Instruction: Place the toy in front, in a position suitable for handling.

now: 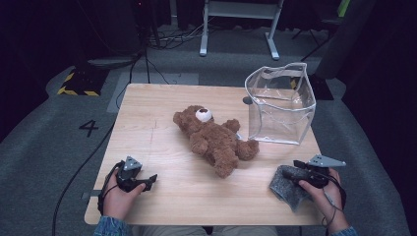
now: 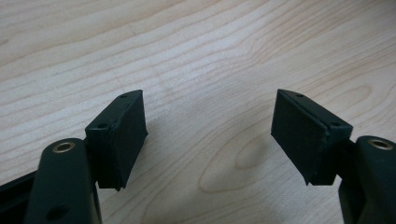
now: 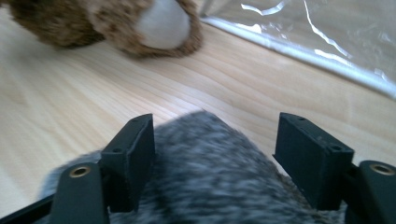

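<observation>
Bench (image 1: 162,118): pale wood grain, bare along its left edge and front-left corner
Room: dark, grey carpet with a painted 4 (image 1: 88,128), cables and a white frame's legs (image 1: 236,29) beyond the far edge
Clear bag (image 1: 281,104): stands open-topped at the far-right corner
Teddy bear (image 1: 214,138): lies mid-bench, its foot just beside the bag
Grey cloth (image 1: 288,186): front-right corner, crumpled, under the right gripper's jaws
Right gripper (image 3: 215,154): jaws spread either side of the cloth, pads not pressing
Left gripper (image 2: 208,135): jaws spread wide over bare wood, front-left
Risk: closing shallow would likely pinch only a loose fold, so the cloth may slip free on lifting; a swing toward the bag could nudge the bear's foot or tip the bag
</observation>
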Demonstrator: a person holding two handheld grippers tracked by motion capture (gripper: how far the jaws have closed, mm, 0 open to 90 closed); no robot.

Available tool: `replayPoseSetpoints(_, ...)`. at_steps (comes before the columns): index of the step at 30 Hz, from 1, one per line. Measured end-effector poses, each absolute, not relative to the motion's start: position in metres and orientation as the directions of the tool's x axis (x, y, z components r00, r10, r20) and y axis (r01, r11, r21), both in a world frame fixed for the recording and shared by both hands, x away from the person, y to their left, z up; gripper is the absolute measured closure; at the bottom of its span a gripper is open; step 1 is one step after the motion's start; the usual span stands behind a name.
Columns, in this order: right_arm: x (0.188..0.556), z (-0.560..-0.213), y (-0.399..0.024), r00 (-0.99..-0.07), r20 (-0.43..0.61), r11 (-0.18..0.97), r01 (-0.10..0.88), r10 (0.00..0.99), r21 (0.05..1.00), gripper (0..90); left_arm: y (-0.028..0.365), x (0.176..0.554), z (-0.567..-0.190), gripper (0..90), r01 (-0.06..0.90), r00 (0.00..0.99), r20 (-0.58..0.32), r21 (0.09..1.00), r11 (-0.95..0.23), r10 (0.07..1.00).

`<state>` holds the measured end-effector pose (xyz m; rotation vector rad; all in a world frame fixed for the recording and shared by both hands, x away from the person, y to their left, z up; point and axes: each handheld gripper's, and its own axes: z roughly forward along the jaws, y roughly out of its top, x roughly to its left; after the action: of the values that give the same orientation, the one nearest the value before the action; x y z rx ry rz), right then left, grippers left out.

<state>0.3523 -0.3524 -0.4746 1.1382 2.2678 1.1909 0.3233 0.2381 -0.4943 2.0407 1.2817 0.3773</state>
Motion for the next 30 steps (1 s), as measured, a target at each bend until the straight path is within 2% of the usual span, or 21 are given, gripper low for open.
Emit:
replayPoseSetpoints(9,0.354,-0.446,-0.319,-0.697,0.084,0.346,0.453,0.713,0.822,30.3,0.237,0.308,-0.474,27.4,0.685,0.458,-0.128,0.682,-0.258,0.88)
replayPoseSetpoints(13,0.367,-0.425,-0.28,-0.762,0.089,0.371,0.41,0.642,0.833,31.2,0.237,0.293,-0.467,27.7,0.671,0.467,-0.116,0.693,-0.265,0.877)
replayPoseSetpoints(18,0.38,-0.415,-0.246,-0.799,0.08,0.401,0.383,0.596,0.832,28.6,0.237,0.282,-0.463,27.7,0.658,0.463,-0.103,0.705,-0.264,0.88)
replayPoseSetpoints(19,0.389,-0.411,-0.228,-0.815,0.08,0.409,0.37,0.574,0.834,28.3,0.238,0.275,-0.462,27.7,0.655,0.461,-0.097,0.708,-0.264,0.882)
replayPoseSetpoints(25,0.416,-0.404,-0.192,-0.812,0.126,0.377,0.395,0.57,0.838,26.5,0.241,0.268,-0.461,27.7,0.652,0.448,-0.087,0.713,-0.259,0.89)
replayPoseSetpoints(27,0.424,-0.402,-0.177,-0.806,0.116,0.382,0.396,0.58,0.835,26.3,0.242,0.267,-0.462,27.7,0.654,0.449,-0.089,0.71,-0.26,0.889)
replayPoseSetpoints(28,0.429,-0.404,-0.161,-0.797,0.064,0.423,0.385,0.601,0.82,25.7,0.242,0.267,-0.463,27.6,0.657,0.449,-0.085,0.706,-0.265,0.89)
replayPoseSetpoints(30,0.435,-0.409,-0.148,-0.784,0.034,0.456,0.395,0.62,0.797,22.5,0.243,0.268,-0.464,27.5,0.659,0.456,-0.082,0.701,-0.274,0.886)
